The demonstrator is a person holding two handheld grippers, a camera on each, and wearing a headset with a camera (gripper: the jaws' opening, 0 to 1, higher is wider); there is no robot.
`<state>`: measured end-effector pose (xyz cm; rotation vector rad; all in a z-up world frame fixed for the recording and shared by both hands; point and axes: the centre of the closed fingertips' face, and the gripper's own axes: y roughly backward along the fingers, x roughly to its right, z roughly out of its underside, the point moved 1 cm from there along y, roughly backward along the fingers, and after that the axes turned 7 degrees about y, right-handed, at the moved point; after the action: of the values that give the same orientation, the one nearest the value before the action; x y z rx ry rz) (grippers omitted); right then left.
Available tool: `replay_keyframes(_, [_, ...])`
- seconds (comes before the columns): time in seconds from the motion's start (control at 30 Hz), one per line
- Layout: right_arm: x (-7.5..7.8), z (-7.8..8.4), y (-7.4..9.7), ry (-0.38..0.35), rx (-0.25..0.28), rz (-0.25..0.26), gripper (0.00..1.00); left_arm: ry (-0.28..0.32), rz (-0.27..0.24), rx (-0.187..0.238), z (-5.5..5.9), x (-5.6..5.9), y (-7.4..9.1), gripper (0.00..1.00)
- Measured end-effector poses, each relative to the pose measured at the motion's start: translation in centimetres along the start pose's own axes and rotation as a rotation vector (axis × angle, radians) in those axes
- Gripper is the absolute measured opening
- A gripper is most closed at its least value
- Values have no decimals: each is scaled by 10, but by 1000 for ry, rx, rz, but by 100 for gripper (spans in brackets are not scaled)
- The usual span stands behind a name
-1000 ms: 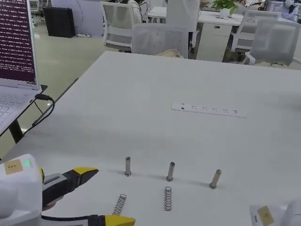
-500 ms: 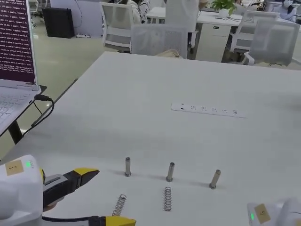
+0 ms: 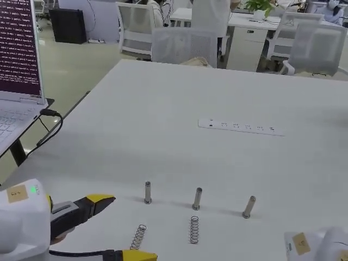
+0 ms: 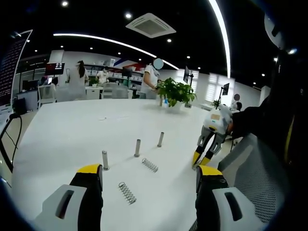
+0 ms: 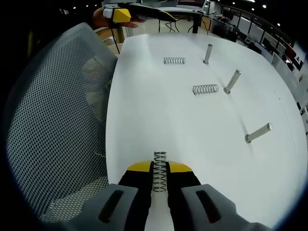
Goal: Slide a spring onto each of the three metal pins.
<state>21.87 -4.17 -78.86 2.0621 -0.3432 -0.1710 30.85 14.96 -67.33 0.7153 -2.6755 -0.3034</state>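
Note:
Three metal pins stand in a row on the white table: left pin (image 3: 148, 192), middle pin (image 3: 197, 199), right pin (image 3: 248, 206). Two springs lie flat in front of them, one (image 3: 139, 235) below the left pin, one (image 3: 194, 229) below the middle pin. My left gripper (image 3: 133, 227) is open at the lower left, its yellow fingers either side of the left spring (image 4: 127, 192) and apart from it. My right gripper (image 5: 160, 169) is shut on a third spring (image 5: 160, 177), held upright, well back from the pins (image 5: 232, 81) near the table's front edge.
A white power strip (image 3: 240, 126) lies mid-table beyond the pins. A laptop (image 3: 16, 65) with a black cable (image 3: 51, 128) sits off the table's left edge. Office chairs (image 3: 185, 46) line the far side. A grey mesh chair (image 5: 57, 120) stands close beside the right gripper.
The right gripper's body has shifted slightly in the bottom right corner of the head view. Pins, springs and the left gripper stay where they were.

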Motion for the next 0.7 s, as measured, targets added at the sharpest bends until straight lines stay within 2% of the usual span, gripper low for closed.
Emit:
replay_keyframes(0.37, [6,-3,-2,-1,0,16,8,-1,7,-5,1,1,0,76])
replay_keyframes(0.7, [14,-11,-1,-10,26,38,8,-5,14,-14,2,3,-1,75])
